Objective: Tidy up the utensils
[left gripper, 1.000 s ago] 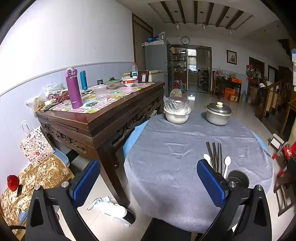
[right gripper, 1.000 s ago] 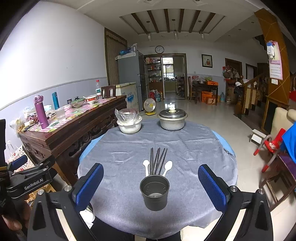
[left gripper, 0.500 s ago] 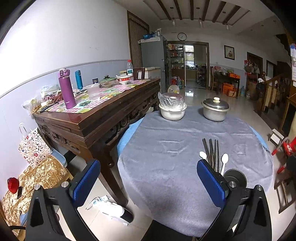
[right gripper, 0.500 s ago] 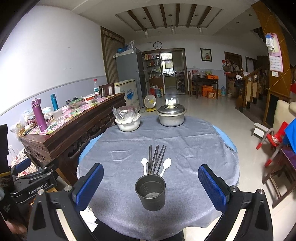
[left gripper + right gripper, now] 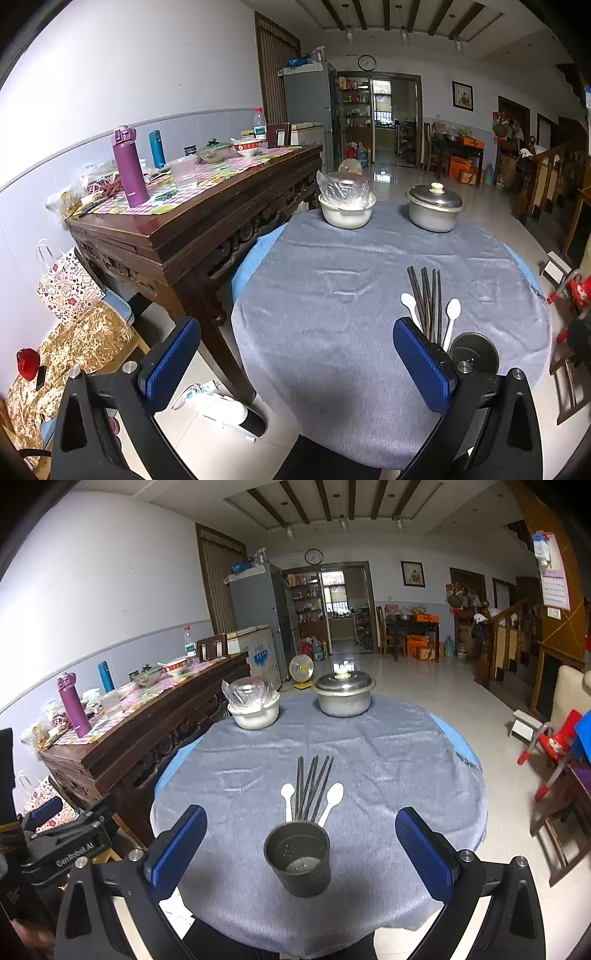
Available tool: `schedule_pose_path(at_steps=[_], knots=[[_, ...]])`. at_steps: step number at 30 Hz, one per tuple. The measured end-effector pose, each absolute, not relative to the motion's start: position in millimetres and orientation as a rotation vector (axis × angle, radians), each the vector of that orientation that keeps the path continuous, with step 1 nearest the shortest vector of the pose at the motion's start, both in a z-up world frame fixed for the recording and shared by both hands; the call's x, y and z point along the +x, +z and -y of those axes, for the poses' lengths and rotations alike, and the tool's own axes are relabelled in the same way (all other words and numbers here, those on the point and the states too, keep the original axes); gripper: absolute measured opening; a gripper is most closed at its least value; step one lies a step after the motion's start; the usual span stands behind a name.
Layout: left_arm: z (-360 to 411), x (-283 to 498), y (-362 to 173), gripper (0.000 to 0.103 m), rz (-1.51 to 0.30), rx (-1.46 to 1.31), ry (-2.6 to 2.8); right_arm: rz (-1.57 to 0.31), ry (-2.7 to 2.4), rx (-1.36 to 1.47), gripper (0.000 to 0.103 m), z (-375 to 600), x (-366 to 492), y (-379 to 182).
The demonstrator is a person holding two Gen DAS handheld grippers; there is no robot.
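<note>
A dark metal utensil cup [image 5: 297, 860] stands empty near the front of the round table with the grey cloth [image 5: 388, 760]. Behind it lie several dark chopsticks [image 5: 313, 786] flanked by two white spoons, one on the left [image 5: 287, 797] and one on the right [image 5: 333, 800]. My right gripper [image 5: 301, 843] is open, its jaws wide on either side of the cup, apart from it. My left gripper [image 5: 295, 360] is open and empty over the table's left front edge; the cup [image 5: 474, 352] and chopsticks [image 5: 426, 299] show just past its right finger.
A white bowl covered in plastic [image 5: 254, 707] and a lidded metal pot [image 5: 344, 696] stand at the table's far side. A dark wooden sideboard [image 5: 207, 221] with bottles is close on the left. Red chair [image 5: 550, 746] on the right.
Both grippers have drifted slightly closer to the table and the views have tilted a little. The utensils and the cup have not moved. Both grippers stay open.
</note>
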State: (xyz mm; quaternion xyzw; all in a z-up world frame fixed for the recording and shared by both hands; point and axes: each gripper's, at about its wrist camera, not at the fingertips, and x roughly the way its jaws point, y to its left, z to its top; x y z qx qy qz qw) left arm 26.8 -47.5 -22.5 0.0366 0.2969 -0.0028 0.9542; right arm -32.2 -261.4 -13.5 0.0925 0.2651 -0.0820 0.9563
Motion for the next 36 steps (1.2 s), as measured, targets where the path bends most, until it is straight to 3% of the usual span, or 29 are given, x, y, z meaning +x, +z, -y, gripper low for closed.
schedule_pose_path(at_steps=[7,15,20,27,32,34,36], knots=[[50.7,21.0,-31.1,0.103,-0.647,0.071,-0.052,-0.598,-0.199,0.202,0.103,271.9,-44.3,-34.5],[75.6,20.2,-76.8,0.103,-0.815,0.169,-0.125,-0.677,-0.212,0.253,0.103,294.4,-53.5,-62.7],[78.8,34.9,-75.8,0.103,-0.806,0.164,-0.129,-0.692,-0.207,0.288,0.103,310.0,-43.3,-61.5],[84.4,96.5,-81.1,0.103,-0.841,0.119,-0.151,-0.698,-0.167,0.336,0.103,346.8,11.7,-61.3],[94.8,163.6,-113.7,0.103,-0.952,0.078,-0.204,-0.819,-0.046,0.436,0.103,387.8,98.2,-94.0],[101.5,189.6,-127.4,0.102,-0.999,0.049,-0.244,-0.889,0.02,0.495,0.098,399.5,136.7,-117.5],[111.2,214.2,-139.7,0.095,-1.045,0.011,-0.3,-0.962,0.059,0.557,0.084,409.7,173.9,-145.4]])
